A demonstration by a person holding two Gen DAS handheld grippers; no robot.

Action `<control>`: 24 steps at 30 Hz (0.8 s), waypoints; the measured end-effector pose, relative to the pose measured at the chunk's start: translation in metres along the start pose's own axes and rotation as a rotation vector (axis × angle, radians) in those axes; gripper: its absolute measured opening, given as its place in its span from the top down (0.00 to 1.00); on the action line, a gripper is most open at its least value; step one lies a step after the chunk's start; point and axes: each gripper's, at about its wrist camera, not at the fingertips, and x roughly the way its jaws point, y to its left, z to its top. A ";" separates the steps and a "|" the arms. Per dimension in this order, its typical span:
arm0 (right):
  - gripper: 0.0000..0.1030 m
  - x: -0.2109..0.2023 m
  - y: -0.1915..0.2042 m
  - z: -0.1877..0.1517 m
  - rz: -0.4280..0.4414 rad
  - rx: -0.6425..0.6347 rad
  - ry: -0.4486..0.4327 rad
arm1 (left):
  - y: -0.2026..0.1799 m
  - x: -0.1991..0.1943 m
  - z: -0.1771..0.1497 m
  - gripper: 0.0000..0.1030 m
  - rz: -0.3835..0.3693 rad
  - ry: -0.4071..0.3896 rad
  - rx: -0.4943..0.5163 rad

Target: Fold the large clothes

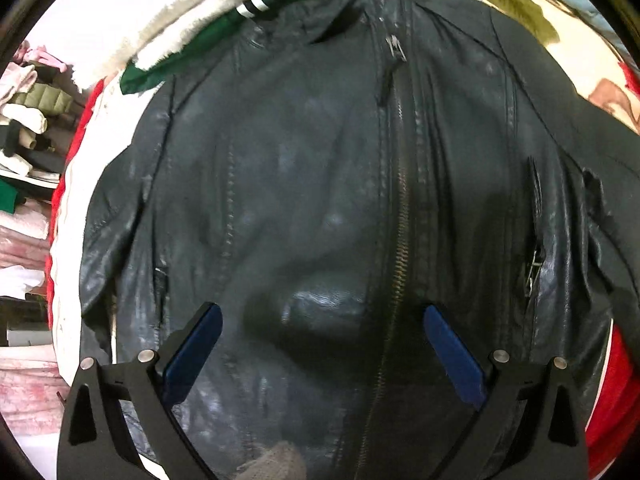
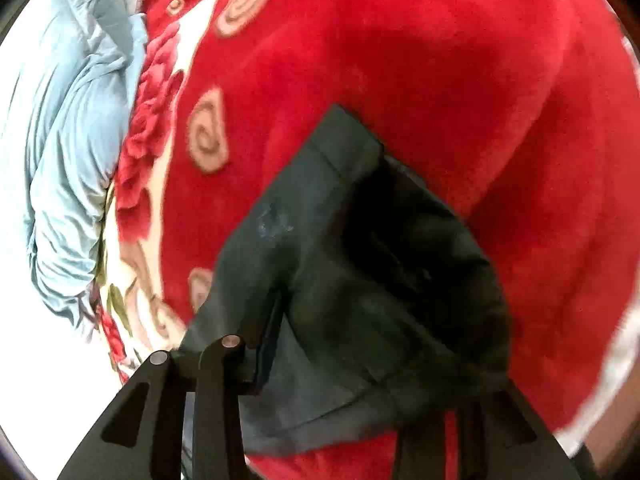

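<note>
Black creased leather, zip down the middle: jacket (image 1: pixel 320 184) spread flat, front up, on a plush red floral blanket (image 2: pixel 420 60). Left tongs (image 1: pixel 322 320) gaping wide above its lower front, gripping nothing. Right tongs (image 2: pixel 360 380) buried in a sleeve end draped over both fingers; grip impossible to tell. Green striped garment (image 1: pixel 208 40) and white fleecy fabric (image 1: pixel 192 0) crowding the collar.
</note>
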 end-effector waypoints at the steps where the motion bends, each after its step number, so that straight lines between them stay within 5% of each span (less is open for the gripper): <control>1: 0.62 0.002 0.008 0.001 -0.015 -0.019 -0.013 | -0.003 0.001 -0.001 0.00 0.001 -0.003 0.005; 4: 0.94 -0.009 0.022 -0.001 -0.029 -0.052 -0.074 | -0.008 0.004 0.001 0.00 -0.003 -0.004 0.018; 11: 0.95 -0.083 0.055 -0.009 0.024 0.002 -0.221 | -0.004 0.001 0.011 0.00 -0.040 -0.003 0.027; 16: 0.95 -0.111 0.132 -0.034 0.112 -0.187 -0.219 | 0.014 0.000 0.022 0.00 -0.063 0.001 -0.007; 20: 0.95 -0.111 0.211 -0.087 0.170 -0.377 -0.162 | 0.043 -0.002 0.030 0.00 -0.071 0.009 -0.073; 24: 0.95 -0.085 0.288 -0.175 0.206 -0.601 -0.040 | 0.090 0.003 0.035 0.00 -0.042 0.008 -0.154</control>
